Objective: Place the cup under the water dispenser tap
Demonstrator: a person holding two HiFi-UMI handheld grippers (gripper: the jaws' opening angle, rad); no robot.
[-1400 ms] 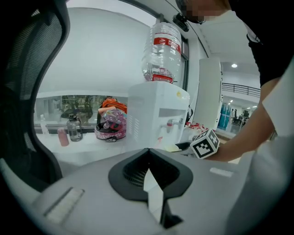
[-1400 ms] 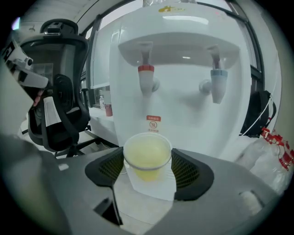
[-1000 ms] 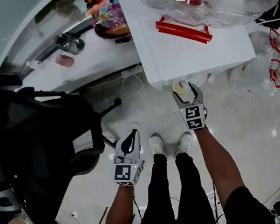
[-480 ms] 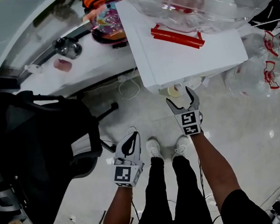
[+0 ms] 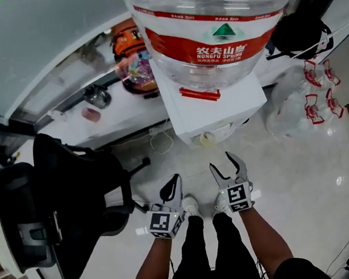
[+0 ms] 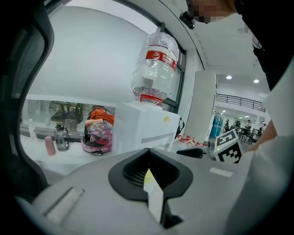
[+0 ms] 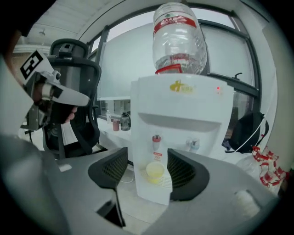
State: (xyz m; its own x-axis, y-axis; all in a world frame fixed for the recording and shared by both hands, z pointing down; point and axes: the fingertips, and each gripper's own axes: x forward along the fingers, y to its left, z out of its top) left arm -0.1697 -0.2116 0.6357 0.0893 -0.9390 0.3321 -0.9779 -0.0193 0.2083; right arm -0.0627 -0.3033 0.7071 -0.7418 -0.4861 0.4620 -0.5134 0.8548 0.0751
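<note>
A white water dispenser (image 5: 211, 111) carries a big clear bottle (image 5: 207, 26) with a red label. The pale yellow cup (image 7: 155, 171) stands on the drip tray under the red tap (image 7: 156, 139); from the head view the cup (image 5: 207, 139) shows at the dispenser's front edge. My right gripper (image 5: 228, 166) hangs well back from it, its jaws apart and closing, with nothing between them. In its own view the right gripper (image 7: 147, 150) frames the distant cup. My left gripper (image 5: 173, 189) is shut and empty beside it, also seen as the left gripper (image 6: 148, 158).
A black office chair (image 5: 76, 199) stands close on the left. The white counter (image 5: 108, 114) behind holds a colourful bag (image 5: 133, 72), a bottle and a pink cup. Clear plastic bags (image 5: 307, 100) and a black backpack (image 5: 298, 31) sit right of the dispenser. A blue tap (image 7: 193, 145) is beside the red one.
The right gripper had its jaws round the cup at the dispenser; it opened, left the cup on the tray and drew back. Both grippers rose, and the head view tilted up.
</note>
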